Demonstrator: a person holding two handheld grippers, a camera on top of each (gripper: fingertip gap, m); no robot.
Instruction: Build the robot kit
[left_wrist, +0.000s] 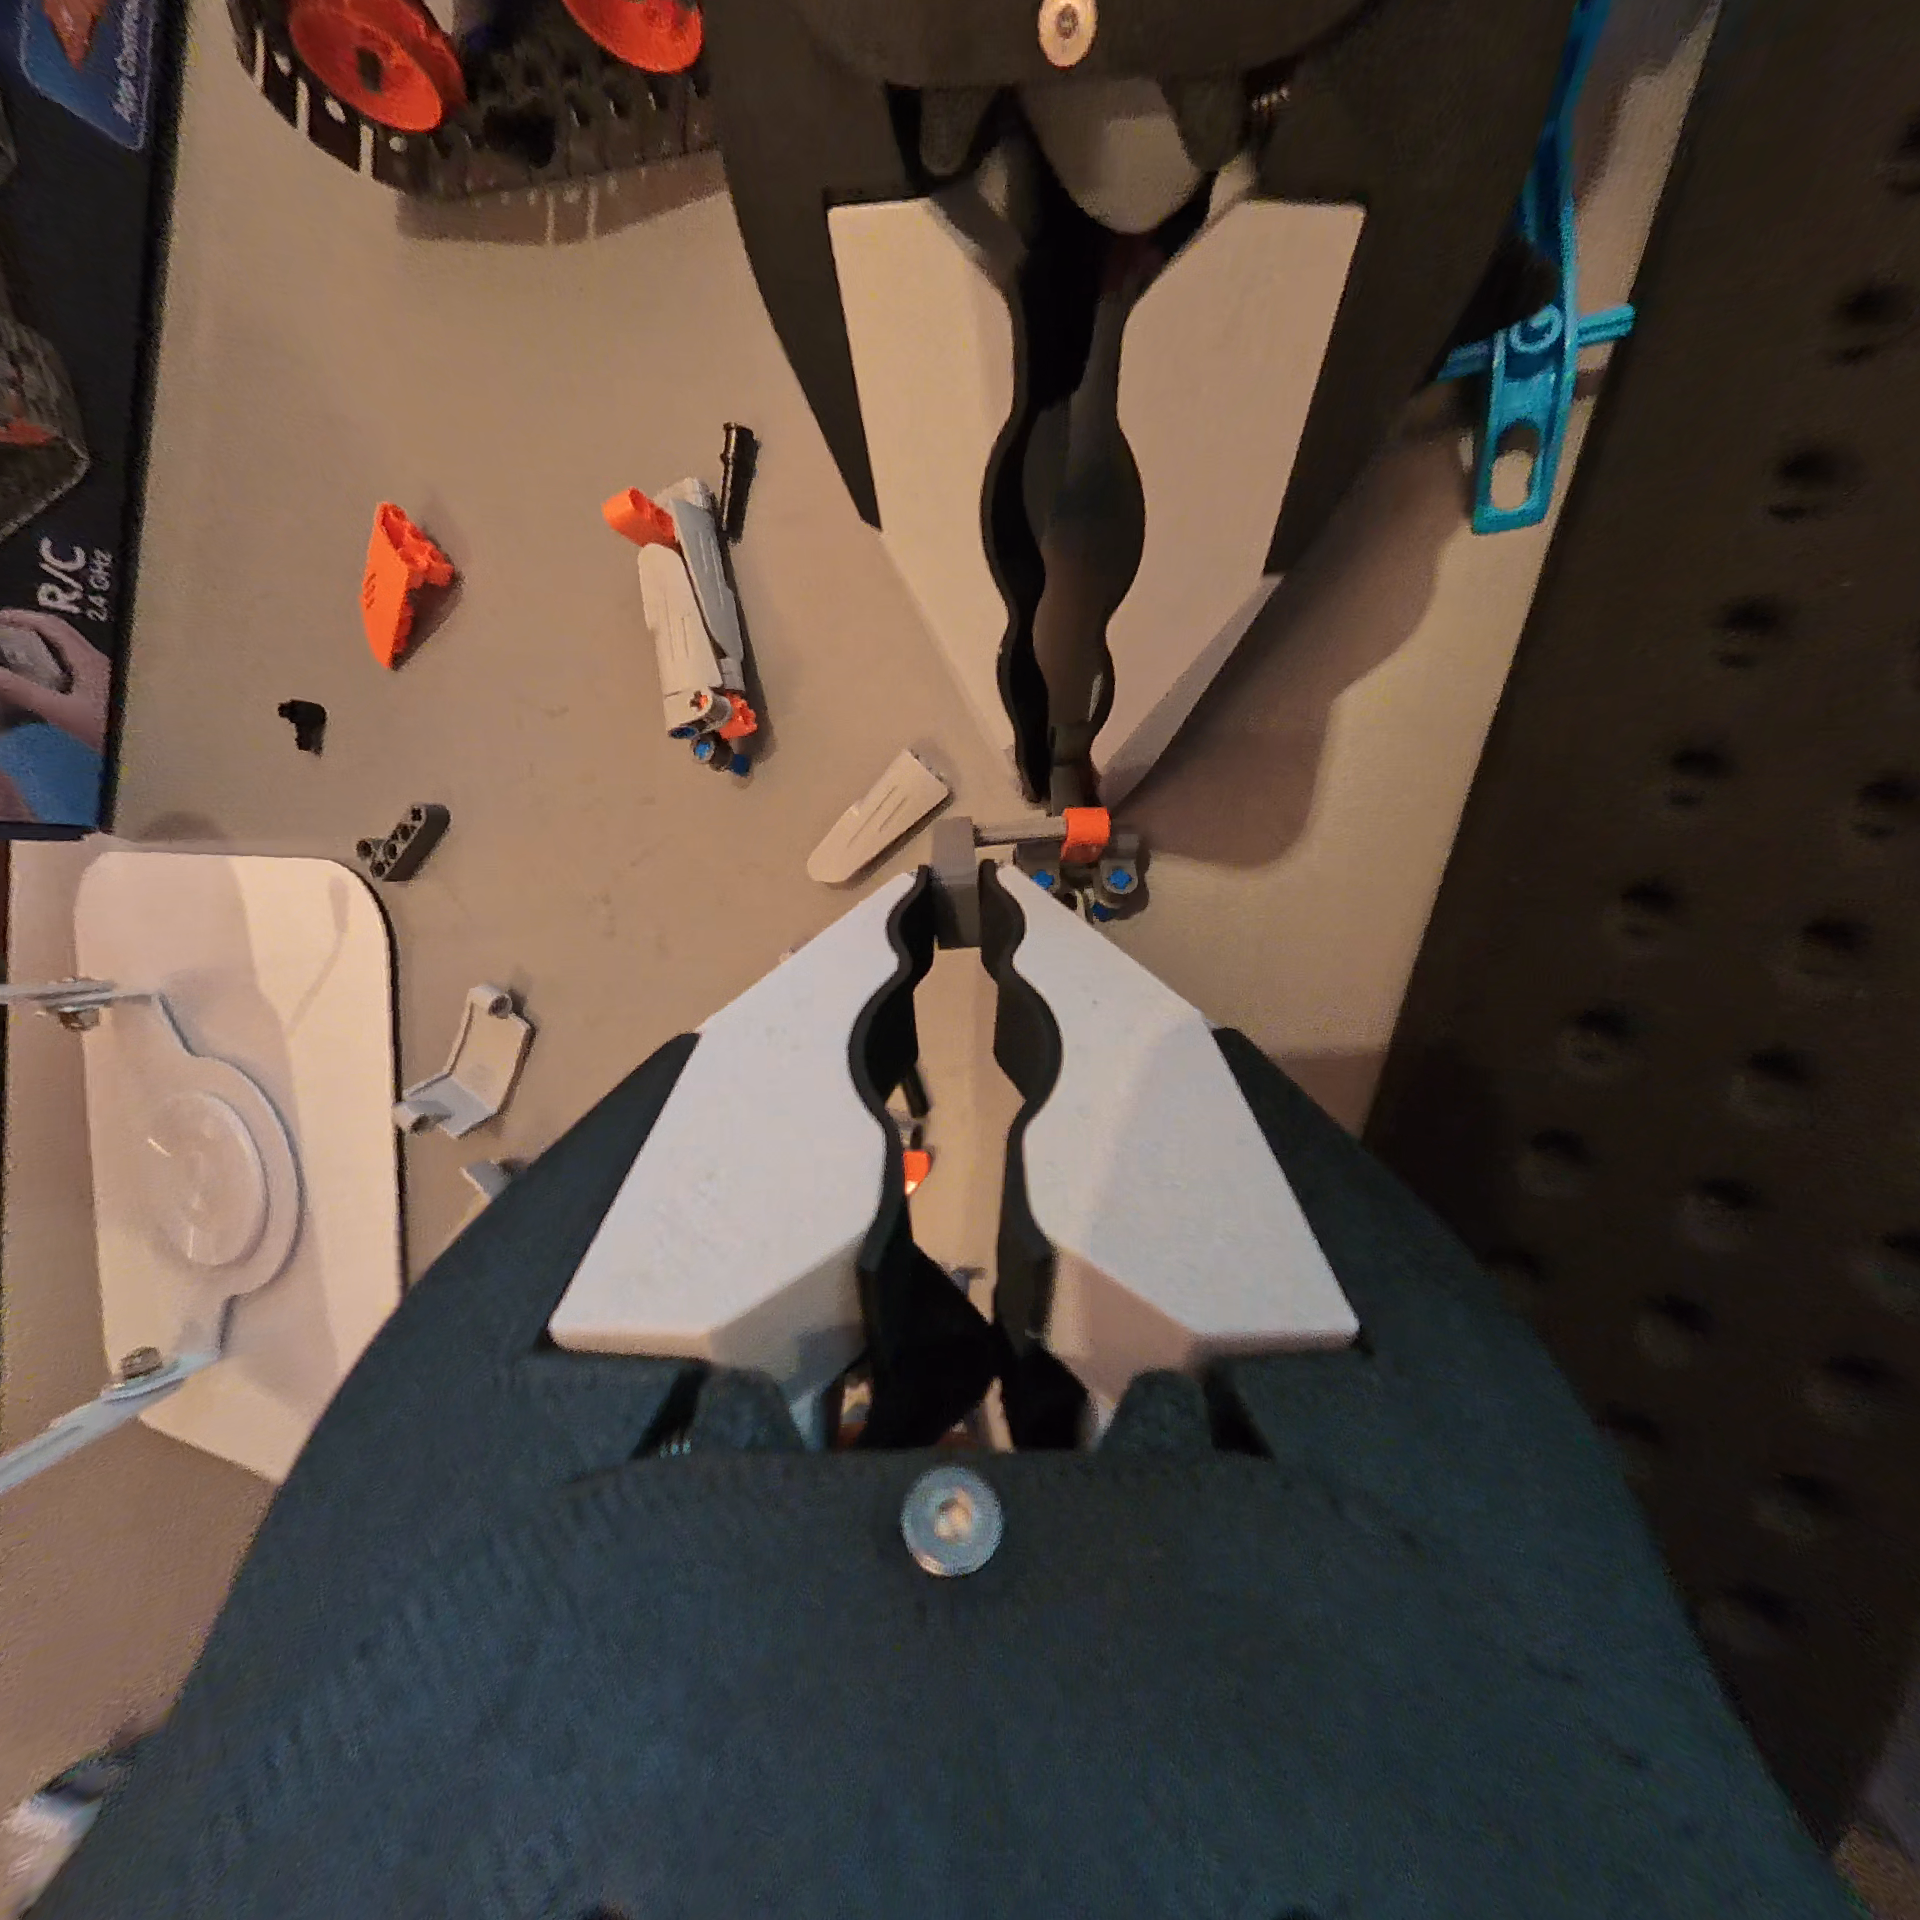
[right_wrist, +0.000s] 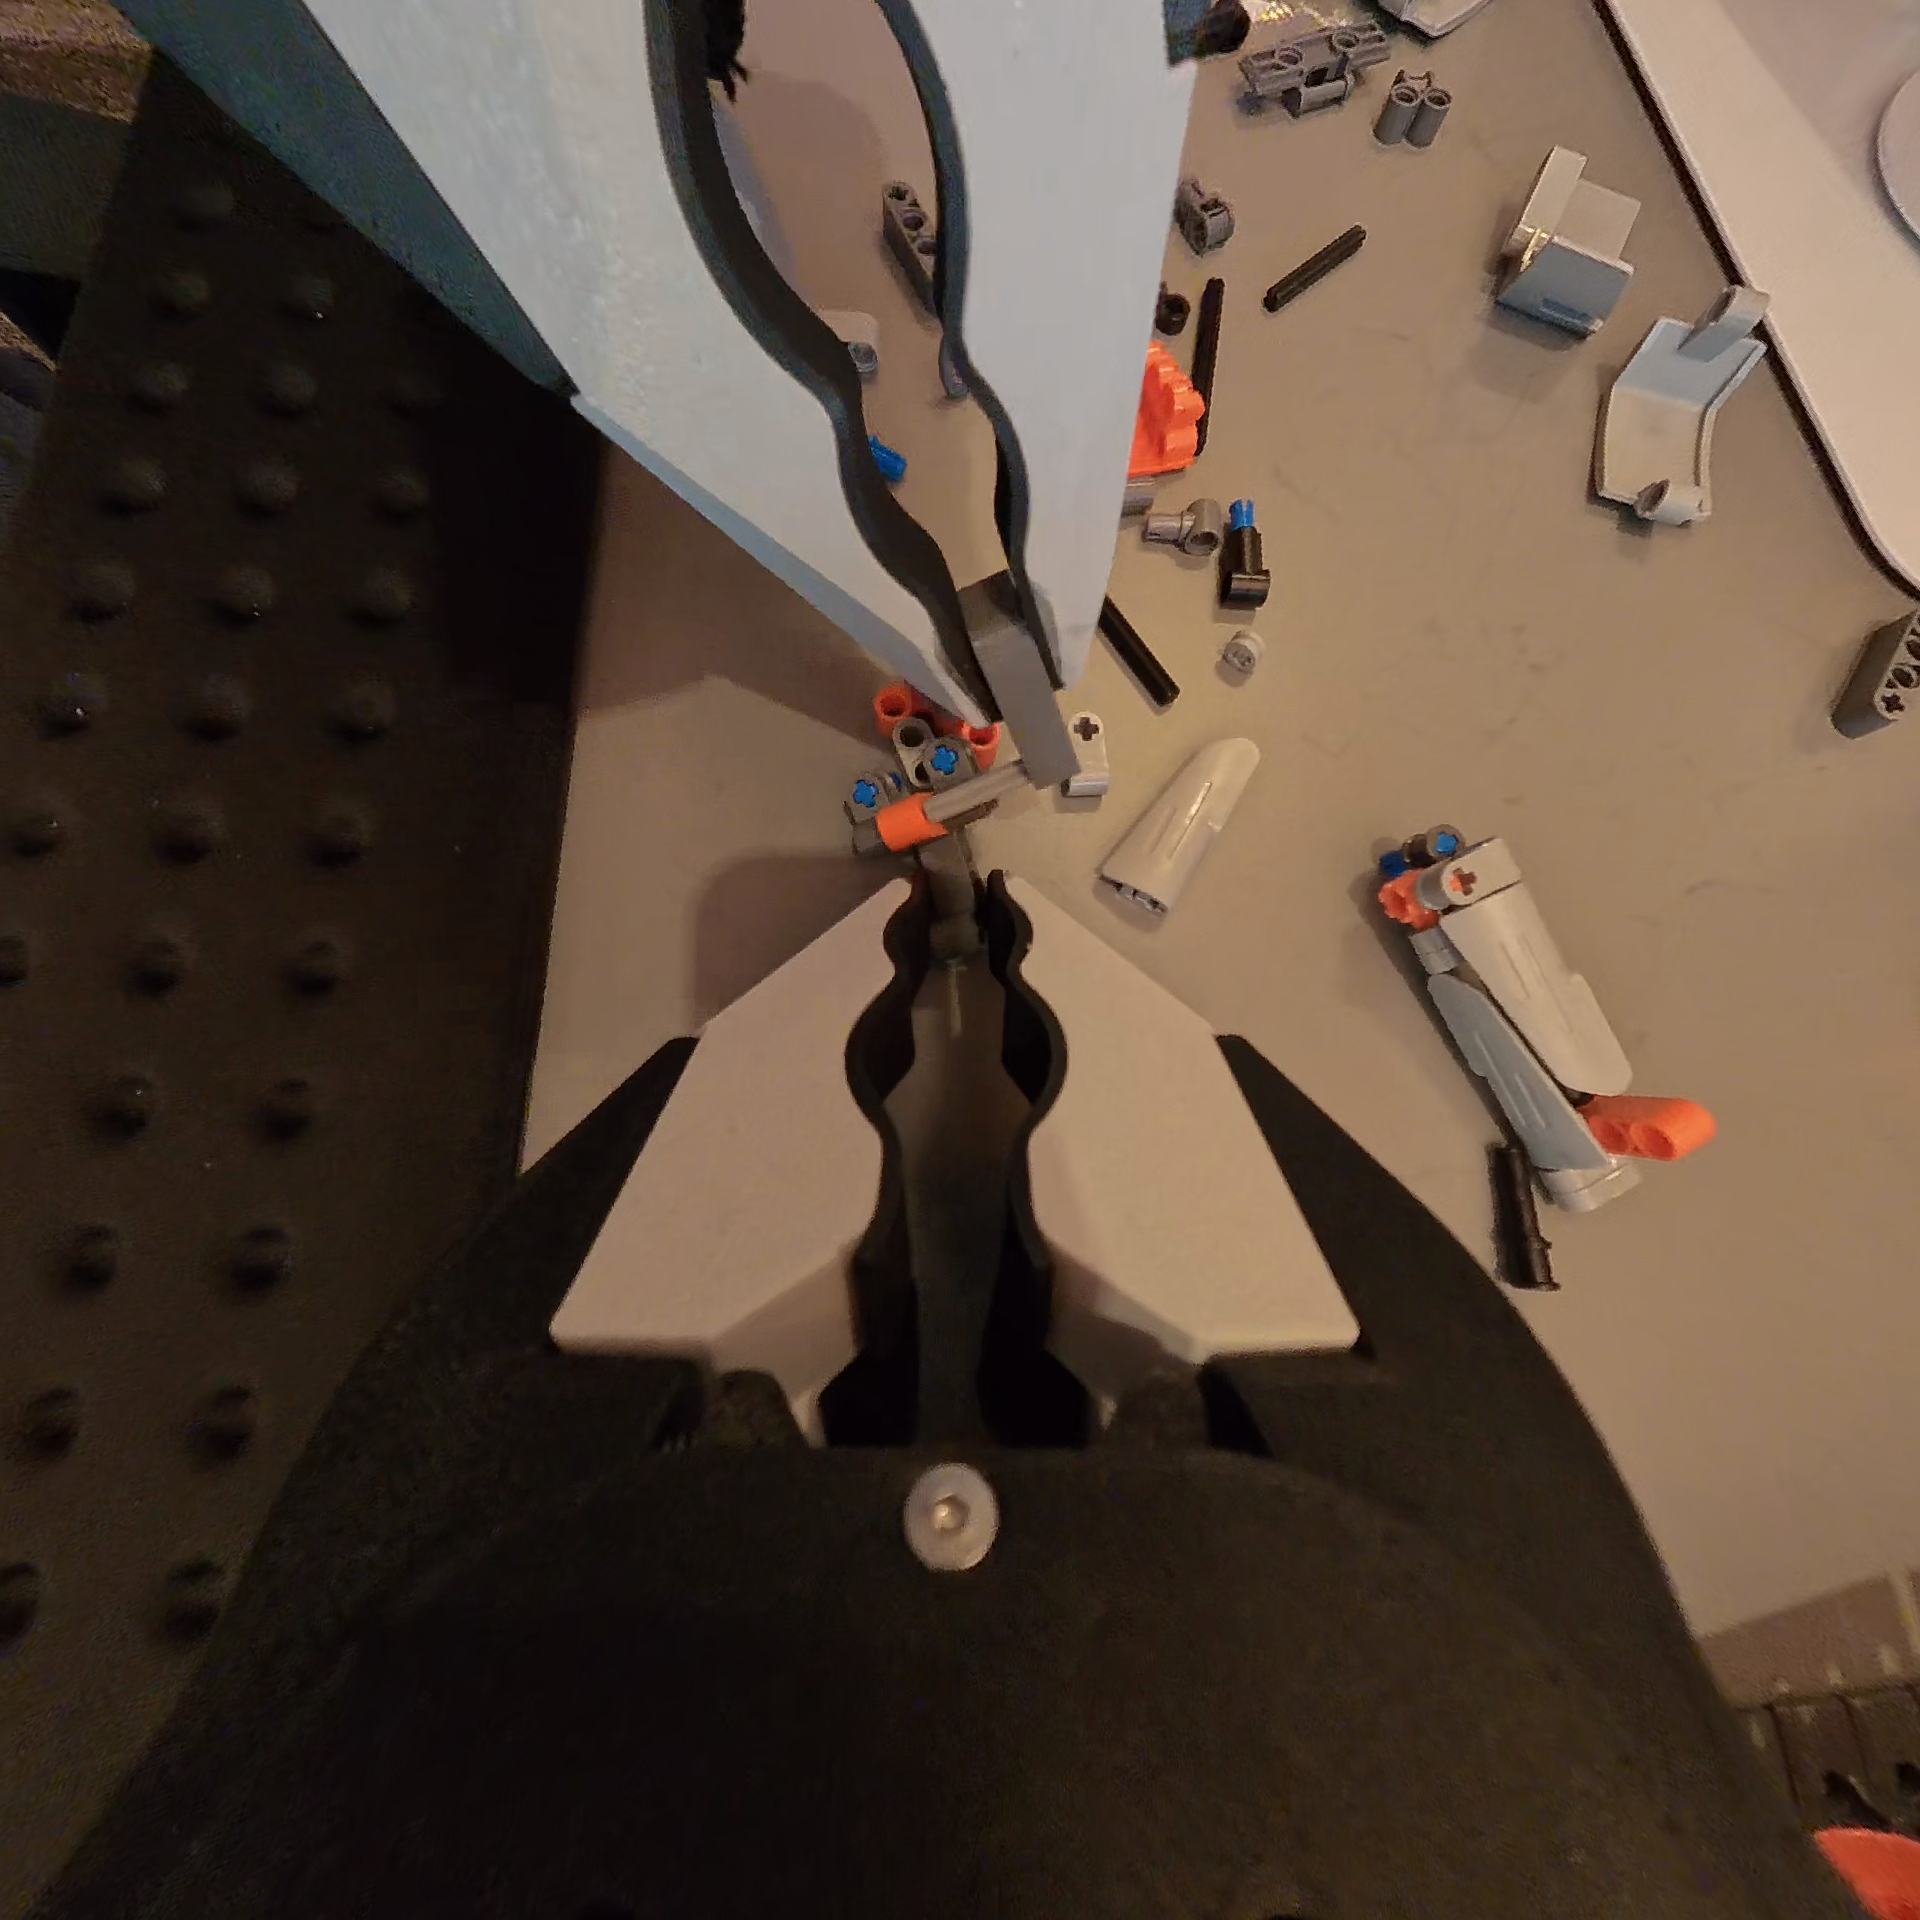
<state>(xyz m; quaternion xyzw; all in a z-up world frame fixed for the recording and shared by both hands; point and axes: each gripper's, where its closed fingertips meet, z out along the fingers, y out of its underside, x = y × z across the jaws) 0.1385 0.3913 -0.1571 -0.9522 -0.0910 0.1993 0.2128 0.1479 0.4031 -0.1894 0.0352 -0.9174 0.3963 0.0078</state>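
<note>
Left gripper (left_wrist: 958, 904) pinches grey block (left_wrist: 957, 883) of the small brick assembly (left_wrist: 1081, 847) just above the table (left_wrist: 582, 343), right gripper (right_wrist: 951, 896) pinches its dark pin (right_wrist: 954, 914); opposed pulling could likely pop parts loose.

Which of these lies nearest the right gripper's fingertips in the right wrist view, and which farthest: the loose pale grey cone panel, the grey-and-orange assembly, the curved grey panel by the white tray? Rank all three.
1. Pale grey cone panel, just right of the right gripper.
2. Grey-and-orange assembly, farther right.
3. Curved grey panel, far upper right, beside the white tray.
</note>
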